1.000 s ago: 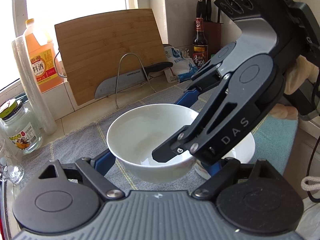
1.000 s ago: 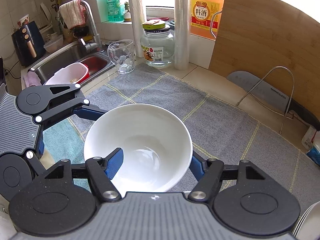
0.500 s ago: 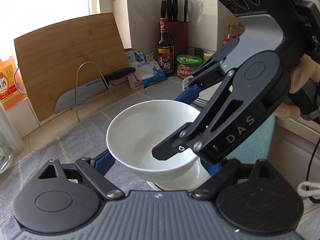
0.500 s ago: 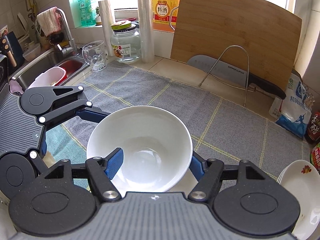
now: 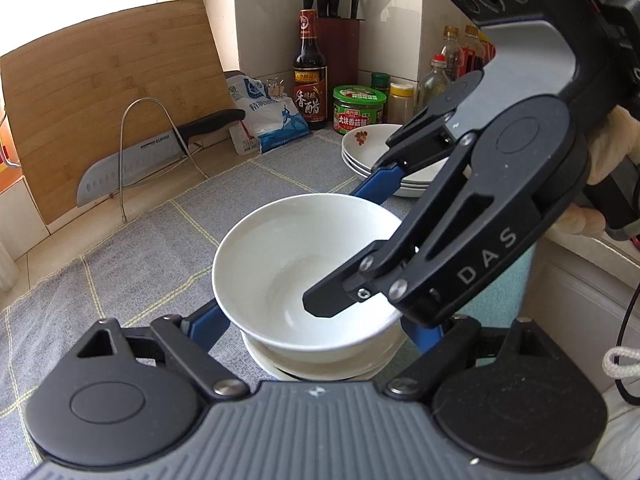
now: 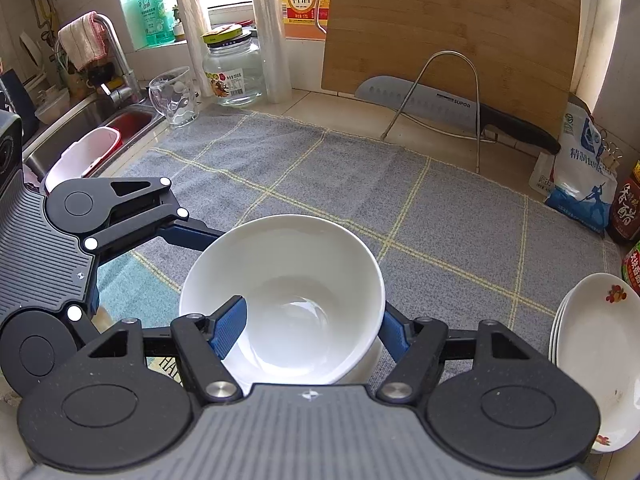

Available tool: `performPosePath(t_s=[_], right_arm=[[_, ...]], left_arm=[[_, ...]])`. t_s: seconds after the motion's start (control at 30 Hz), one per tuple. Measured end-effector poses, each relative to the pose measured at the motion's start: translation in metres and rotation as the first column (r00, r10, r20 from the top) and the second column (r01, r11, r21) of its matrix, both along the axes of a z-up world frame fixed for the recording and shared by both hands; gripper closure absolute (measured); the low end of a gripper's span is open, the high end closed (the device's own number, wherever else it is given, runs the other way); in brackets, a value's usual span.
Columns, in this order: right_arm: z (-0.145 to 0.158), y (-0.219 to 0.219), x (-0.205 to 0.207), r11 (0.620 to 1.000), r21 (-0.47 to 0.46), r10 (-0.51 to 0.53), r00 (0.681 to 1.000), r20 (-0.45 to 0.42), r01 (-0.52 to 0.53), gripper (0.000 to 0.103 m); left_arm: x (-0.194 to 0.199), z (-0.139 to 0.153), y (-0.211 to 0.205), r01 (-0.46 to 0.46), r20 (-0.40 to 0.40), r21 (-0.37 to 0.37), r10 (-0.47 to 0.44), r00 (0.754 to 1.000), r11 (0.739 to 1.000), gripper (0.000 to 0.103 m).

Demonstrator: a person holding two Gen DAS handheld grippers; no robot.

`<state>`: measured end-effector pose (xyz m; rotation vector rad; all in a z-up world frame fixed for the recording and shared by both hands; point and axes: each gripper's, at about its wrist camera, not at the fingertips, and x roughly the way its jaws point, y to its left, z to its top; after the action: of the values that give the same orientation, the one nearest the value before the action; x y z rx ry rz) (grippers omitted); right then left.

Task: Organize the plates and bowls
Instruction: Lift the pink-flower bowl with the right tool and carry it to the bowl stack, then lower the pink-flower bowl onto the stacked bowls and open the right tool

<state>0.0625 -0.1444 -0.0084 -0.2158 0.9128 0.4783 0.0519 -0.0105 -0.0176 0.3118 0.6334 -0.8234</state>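
Left wrist view: your left gripper (image 5: 316, 320) has its blue fingers (image 5: 206, 322) spread wide, one at each side of the white bowl (image 5: 296, 264); whether the pads actually press the bowl wall, cannot tell. White bowl sits at 6 o'clock, nested on the rim of a second white bowl (image 5: 320, 366) under it, both on the grey checked mat (image 5: 152, 248). Going right, your right gripper (image 5: 372, 240) comes in from 3 o'clock, one finger inside the bowl, the other blue one outside the far rim, pinching the wall. Stack of flowered plates (image 5: 362, 148) at 1 o'clock, well apart from the bowls. Cutting board (image 5: 108, 92) and knife (image 5: 132, 164) at 10 o'clock, vinegar bottle (image 5: 309, 76) at 12. Right wrist view: sink (image 6: 80, 128) at 10 o'clock, left gripper (image 6: 192, 236) at 9 with a blue finger touching or just beside the bowl's left rim. White bowl (image 6: 288, 276) at 6 o'clock; your right gripper (image 6: 308, 324) has its left finger (image 6: 230, 326) inside, right finger outside, clamped on the near wall. Lower bowl (image 6: 366, 364) peeks out beneath. Glass jar (image 6: 234, 68) at 11, cutting board (image 6: 448, 28) at 1, plate stack (image 6: 596, 344) at 4 o'clock on the mat's edge.
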Motion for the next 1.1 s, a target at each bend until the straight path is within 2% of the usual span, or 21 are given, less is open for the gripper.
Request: performPosePath(t_s=[0.43,1.1], right_arm=[[-0.0041,-0.0016,0.0045,1.000,0.017,0.001,1.000,-0.011,-0.001,0.028],[-0.0074,-0.0024,-0.0002,1.000,0.022,-0.016,1.000,0.002,0.015,0.026]], left_arm=[[0.0029,-0.0036,0.0024,-0.007,-0.028,-0.007,0.006,1.000,1.000,0.012],[0.0036,-0.0020,-0.0012,0.010,-0.028,0.016,-0.010,1.000,1.000,0.010]])
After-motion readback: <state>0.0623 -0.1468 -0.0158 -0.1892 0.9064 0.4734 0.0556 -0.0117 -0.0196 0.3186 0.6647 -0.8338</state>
